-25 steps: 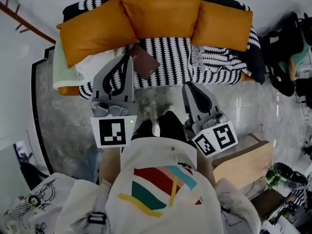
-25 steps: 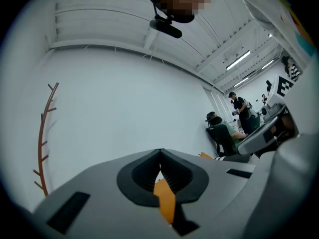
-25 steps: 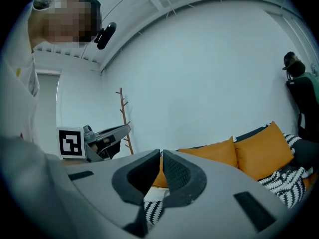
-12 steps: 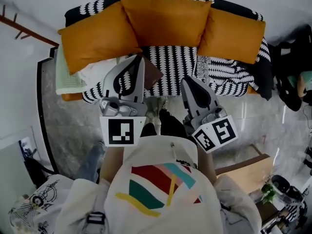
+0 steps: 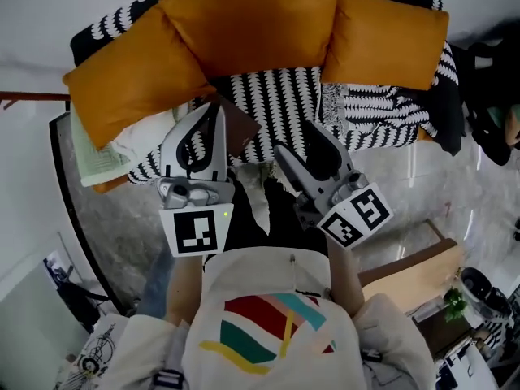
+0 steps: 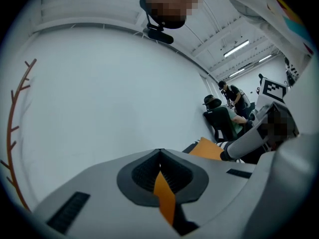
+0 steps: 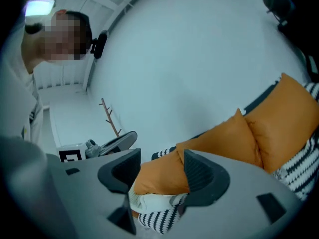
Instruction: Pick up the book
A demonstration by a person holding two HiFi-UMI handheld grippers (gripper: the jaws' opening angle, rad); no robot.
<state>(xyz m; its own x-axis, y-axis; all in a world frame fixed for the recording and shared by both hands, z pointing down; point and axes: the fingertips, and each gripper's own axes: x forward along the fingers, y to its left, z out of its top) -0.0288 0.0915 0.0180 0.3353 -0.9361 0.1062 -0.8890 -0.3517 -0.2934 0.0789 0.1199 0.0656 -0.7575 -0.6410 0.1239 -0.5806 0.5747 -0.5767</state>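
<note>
The dark brown book [image 5: 242, 127] lies on the striped sofa blanket [image 5: 284, 96], just below the orange pillows. My left gripper [image 5: 213, 110] reaches over the book's left side and hides part of it; its jaws are shut, tips meeting [image 6: 159, 152] with nothing between them. My right gripper [image 5: 297, 139] hovers to the right of the book, over the sofa's front edge. Its jaws are opening and stand wide apart [image 7: 160, 172], with only pillow and blanket seen between them. Neither gripper view shows the book.
Three orange pillows [image 5: 252, 23] line the sofa back. A pale green and white cushion [image 5: 101, 153] sits at the sofa's left end. A wooden box [image 5: 406, 270] stands on the marble floor at right, dark chairs [image 5: 479, 80] beyond it. A coat rack [image 7: 110, 116] stands by the wall.
Both grippers have moved forward and down toward the sofa. The right gripper's jaws have gone from shut to wide apart. The left gripper now covers part of the book.
</note>
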